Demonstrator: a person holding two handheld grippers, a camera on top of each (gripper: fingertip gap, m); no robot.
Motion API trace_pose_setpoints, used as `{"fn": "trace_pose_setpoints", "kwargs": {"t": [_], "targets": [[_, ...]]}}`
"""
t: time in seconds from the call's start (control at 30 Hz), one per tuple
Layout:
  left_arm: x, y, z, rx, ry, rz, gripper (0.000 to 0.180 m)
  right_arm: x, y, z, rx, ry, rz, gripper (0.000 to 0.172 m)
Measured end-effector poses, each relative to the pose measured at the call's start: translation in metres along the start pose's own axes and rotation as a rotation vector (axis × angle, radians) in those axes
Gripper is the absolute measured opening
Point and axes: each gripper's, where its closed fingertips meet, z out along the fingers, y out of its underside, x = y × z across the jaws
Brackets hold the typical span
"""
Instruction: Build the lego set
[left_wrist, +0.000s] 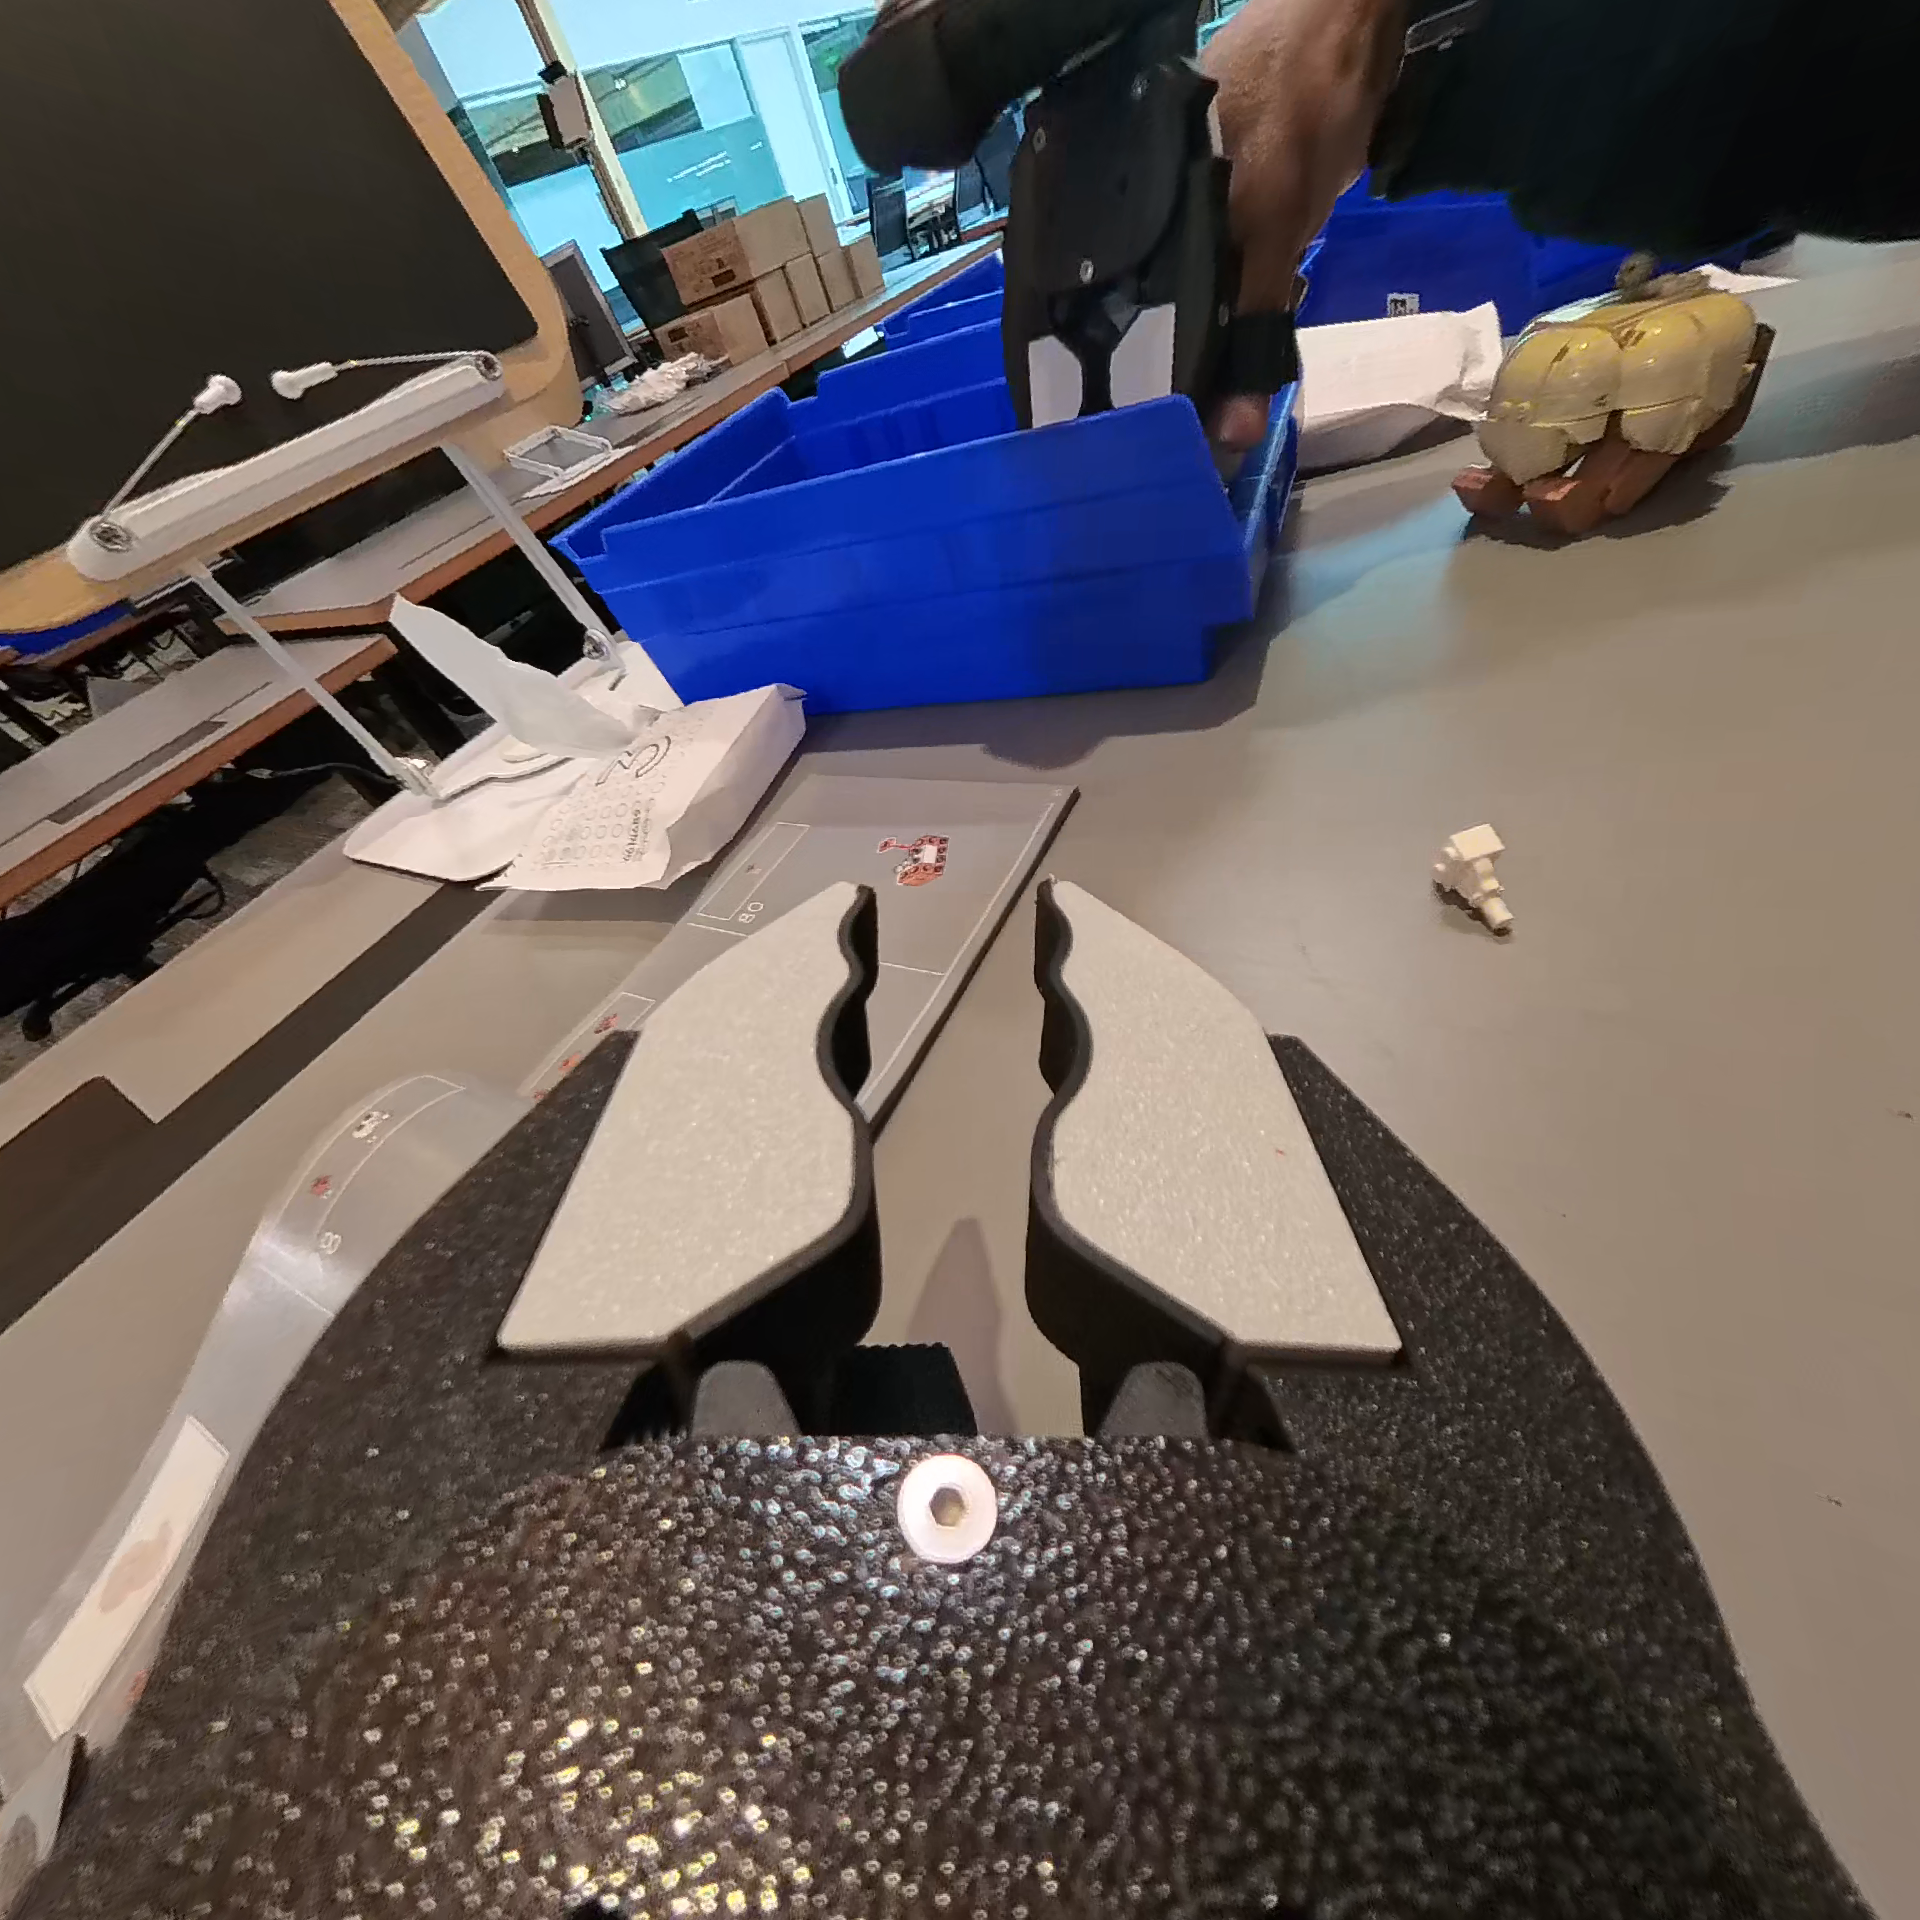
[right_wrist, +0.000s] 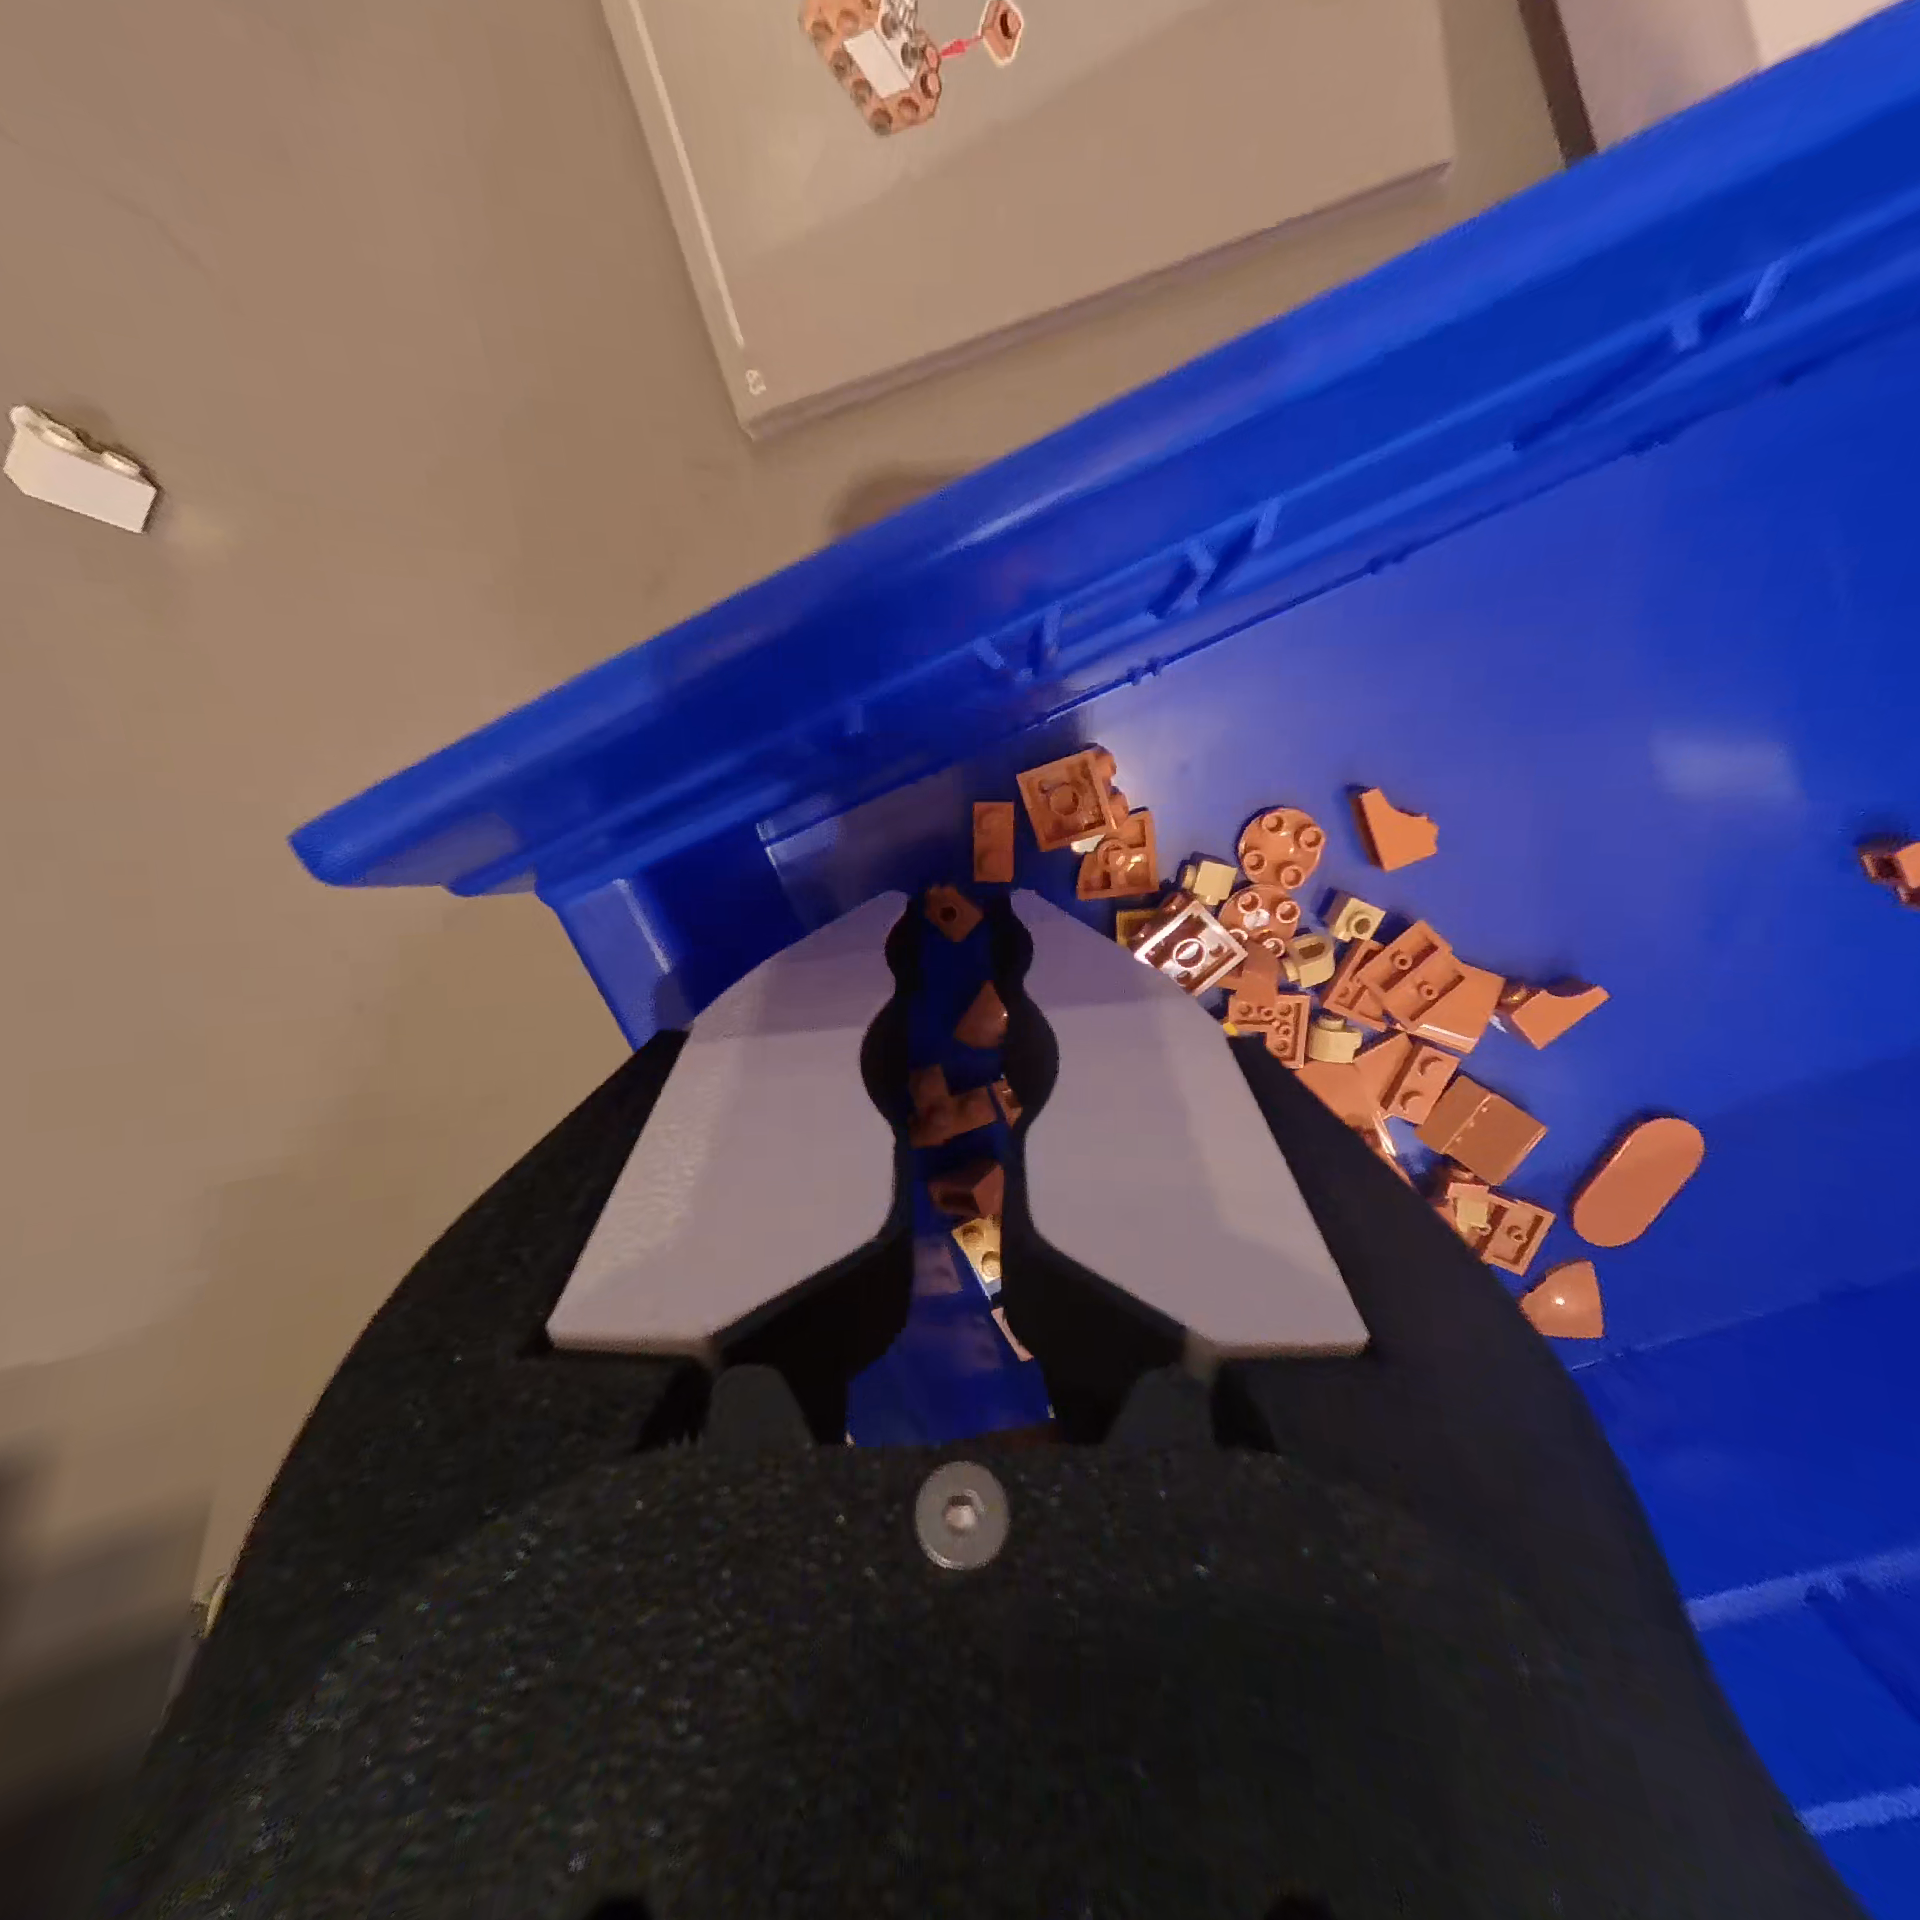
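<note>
My right gripper (right_wrist: 951, 909) reaches down into a blue bin (right_wrist: 1143, 540) and is shut on a small brown brick (right_wrist: 948, 923) at its fingertips. A pile of brown and tan bricks (right_wrist: 1382, 1018) lies on the bin floor to its right. In the left wrist view the right gripper (left_wrist: 1060, 400), held by a hand, dips behind the bin wall (left_wrist: 935, 561). My left gripper (left_wrist: 956, 904) is open and empty, low over the grey table (left_wrist: 1507, 1195), with the edge of a grey instruction booklet (left_wrist: 935, 831) under its fingertips.
A small white brick assembly (left_wrist: 1470, 878) lies on the table to the right. A tan and brown brick model (left_wrist: 1621, 384) stands at the far right. A torn white paper bag (left_wrist: 623, 821) lies left of the booklet. More blue bins (left_wrist: 1455, 260) stand behind. A white brick (right_wrist: 78, 473) lies beside the bin. Left tips to right tips: about 25 cm.
</note>
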Motion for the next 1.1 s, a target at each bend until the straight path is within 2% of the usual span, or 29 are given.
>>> {"fn": "trace_pose_setpoints", "kwargs": {"t": [0.27,0.47,0.7,0.8,0.93,1.03,1.1], "targets": [[0.001,0.0,0.001,-0.002,0.016,0.005,0.028,-0.005,0.01,0.005,-0.141,-0.097,-0.015,0.019],[0.002,-0.002,-0.001,0.015,0.02,0.003,0.028,0.002,0.014,0.016,-0.234,-0.072,-0.012,0.019],[0.003,-0.002,-0.003,0.021,0.027,0.002,0.028,0.002,0.012,0.018,-0.227,-0.051,-0.007,0.012],[0.004,-0.003,-0.004,0.023,0.031,-0.002,0.028,0.004,0.008,0.004,-0.13,-0.02,0.031,0.012],[0.004,-0.003,-0.006,0.024,0.033,-0.01,0.028,-0.008,-0.009,-0.039,0.133,0.055,0.061,0.012],[0.004,-0.002,-0.005,0.019,0.041,-0.014,0.028,-0.04,-0.026,-0.072,0.322,0.087,0.048,0.012],[0.008,0.0,-0.004,0.003,0.069,-0.013,0.028,-0.074,-0.04,-0.082,0.412,0.033,0.031,0.012]]}}
